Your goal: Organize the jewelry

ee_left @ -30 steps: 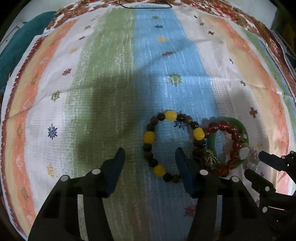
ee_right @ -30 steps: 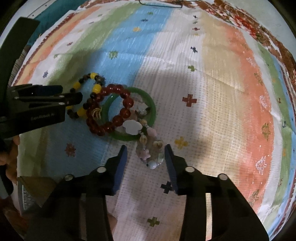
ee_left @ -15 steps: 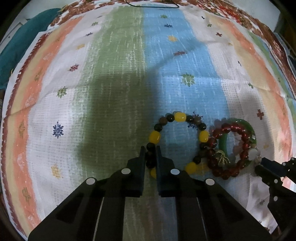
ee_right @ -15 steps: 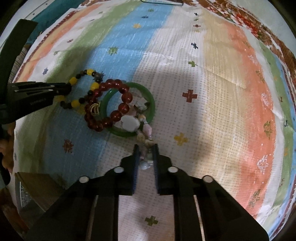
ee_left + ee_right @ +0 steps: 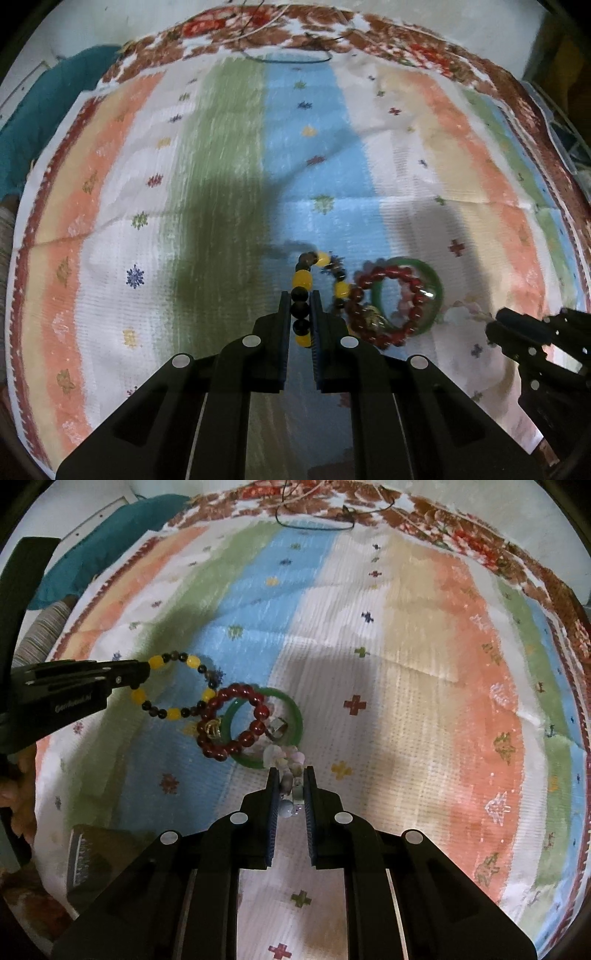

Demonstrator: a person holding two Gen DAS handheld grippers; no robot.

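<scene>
My left gripper (image 5: 300, 299) is shut on the yellow-and-dark bead bracelet (image 5: 302, 279), whose loop hangs just above the striped cloth (image 5: 221, 184). Seen from the right wrist, that bracelet (image 5: 173, 712) stretches out from the left gripper (image 5: 142, 674). My right gripper (image 5: 289, 775) is shut on the pale charm bracelet (image 5: 291, 794), its white flower charm (image 5: 273, 754) just beyond the tips. A red bead bracelet (image 5: 229, 720) lies across a green bangle (image 5: 295, 716), and a small silver ring (image 5: 277, 728) sits inside the bangle. In the left wrist view the red bracelet (image 5: 384, 275) and bangle (image 5: 436, 291) lie to the right, with the right gripper (image 5: 496, 323) beyond.
A teal cloth (image 5: 110, 528) is bunched at the far left. A thin dark cord (image 5: 314, 526) lies at the far edge of the striped cloth. A brown box-like object (image 5: 96, 853) sits off the cloth's near left corner. A hand (image 5: 14, 786) shows at the left edge.
Both grippers closed, the left on the yellow-and-dark bracelet and the right on the charm bracelet. Both then rose, lifting the bracelets' gripped ends off the cloth.
</scene>
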